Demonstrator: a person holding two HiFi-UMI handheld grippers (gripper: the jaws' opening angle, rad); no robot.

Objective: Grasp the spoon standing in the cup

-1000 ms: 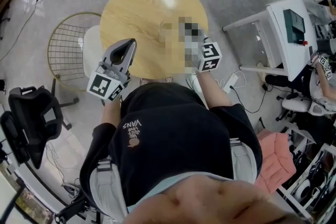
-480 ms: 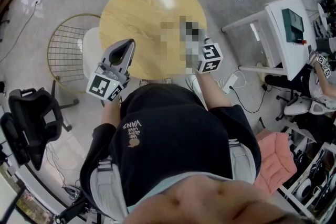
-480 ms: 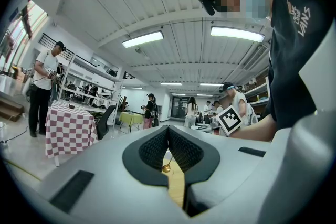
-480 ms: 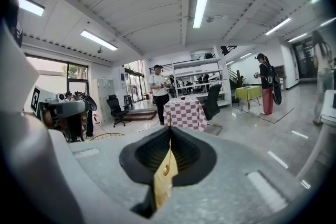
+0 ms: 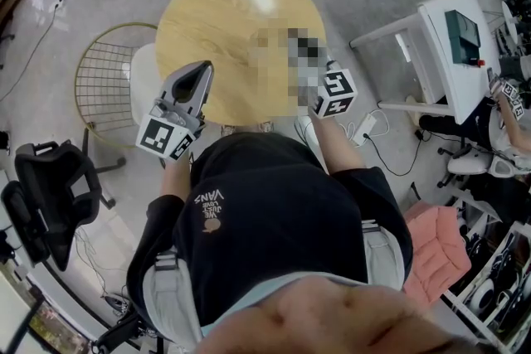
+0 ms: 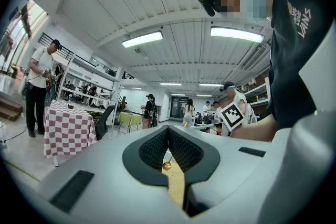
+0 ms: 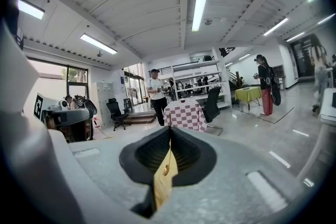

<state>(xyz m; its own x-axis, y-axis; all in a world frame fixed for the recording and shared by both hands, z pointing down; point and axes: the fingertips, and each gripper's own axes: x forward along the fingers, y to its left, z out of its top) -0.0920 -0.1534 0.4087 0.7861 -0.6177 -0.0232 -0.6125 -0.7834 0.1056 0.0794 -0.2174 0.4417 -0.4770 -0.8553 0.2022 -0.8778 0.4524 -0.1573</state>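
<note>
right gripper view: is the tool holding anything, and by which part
Nothing visibly held: the right tool has its jaws closed at the tips, with only the wooden table showing through below.

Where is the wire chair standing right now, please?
In the head view the wire chair stands on the person's left, at the left edge of the round wooden table, beside the left gripper.

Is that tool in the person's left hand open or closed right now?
Shut: in its own view the left gripper has its jaws meeting at the tip, with nothing held between them.
</note>
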